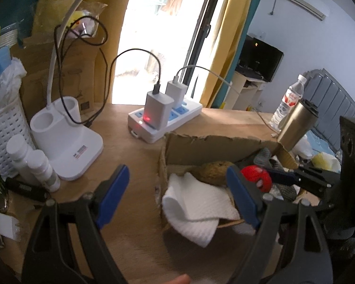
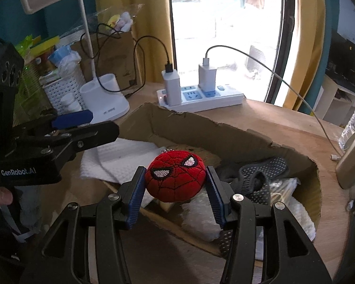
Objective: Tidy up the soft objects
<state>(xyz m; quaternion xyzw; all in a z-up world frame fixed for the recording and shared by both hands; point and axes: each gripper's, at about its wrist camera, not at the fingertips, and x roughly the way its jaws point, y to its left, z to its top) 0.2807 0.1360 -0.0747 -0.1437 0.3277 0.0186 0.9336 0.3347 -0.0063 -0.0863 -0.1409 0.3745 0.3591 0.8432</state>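
Observation:
My right gripper (image 2: 175,181) is shut on a red spider-face plush ball (image 2: 176,176) and holds it over the open cardboard box (image 2: 201,123). The ball also shows in the left wrist view (image 1: 256,177), between the right gripper's fingers (image 1: 284,177). In the box lie a white cloth (image 2: 117,158), a grey dotted sock (image 2: 260,172) and a brown sponge (image 1: 213,171). My left gripper (image 1: 179,194) is open and empty, just left of the box, above the white cloth (image 1: 196,209) that hangs over the box's edge.
A white power strip (image 1: 165,118) with two chargers, a white lamp base (image 1: 66,137), white bottles (image 1: 37,165) and a white basket (image 1: 4,127) stand on the wooden table. A steel tumbler (image 1: 295,125) and a water bottle (image 1: 288,99) stand at the right.

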